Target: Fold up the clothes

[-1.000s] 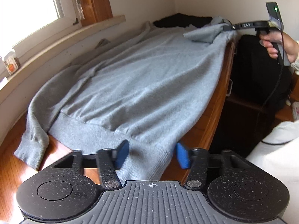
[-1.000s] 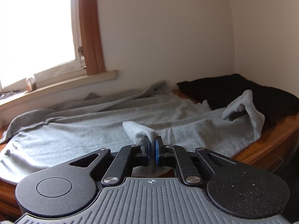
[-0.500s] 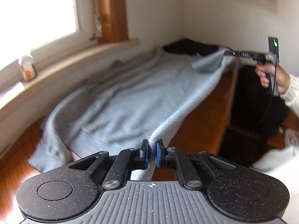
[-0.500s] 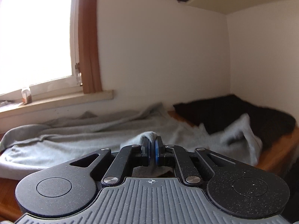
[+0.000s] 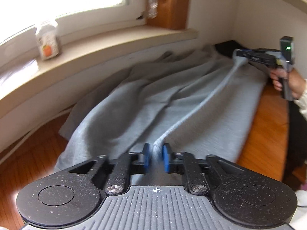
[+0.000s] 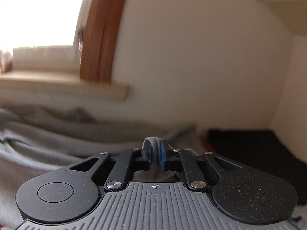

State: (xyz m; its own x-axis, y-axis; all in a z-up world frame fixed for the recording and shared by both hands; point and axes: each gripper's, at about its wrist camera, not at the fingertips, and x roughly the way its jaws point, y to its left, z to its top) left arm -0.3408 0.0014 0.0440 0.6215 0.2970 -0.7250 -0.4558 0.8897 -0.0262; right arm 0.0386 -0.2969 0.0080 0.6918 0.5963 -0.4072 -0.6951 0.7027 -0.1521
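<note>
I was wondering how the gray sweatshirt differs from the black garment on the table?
The gray sweatshirt covers much of the wooden table; the black garment fills only its far corner. The gray sweatshirt has a raised ridge along it; the black garment lies flat. Both rest on the table.

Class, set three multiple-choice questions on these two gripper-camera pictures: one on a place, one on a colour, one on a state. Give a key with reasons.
1. Where does the small jar stand?
A. on the window sill
B. on the floor
C. on a shelf

2. What colour is the sweatshirt spread over the wooden tabletop?
A. red
B. grey
C. white

3. How does the sweatshirt lie?
A. flat and smooth
B. rolled into a ball
C. with one edge pulled up into a long ridge

Key: 1 A, the jar sits on the sill below the window pane. 2 B, the cloth is plainly grey. 3 C, a raised ridge runs along the cloth.
</note>
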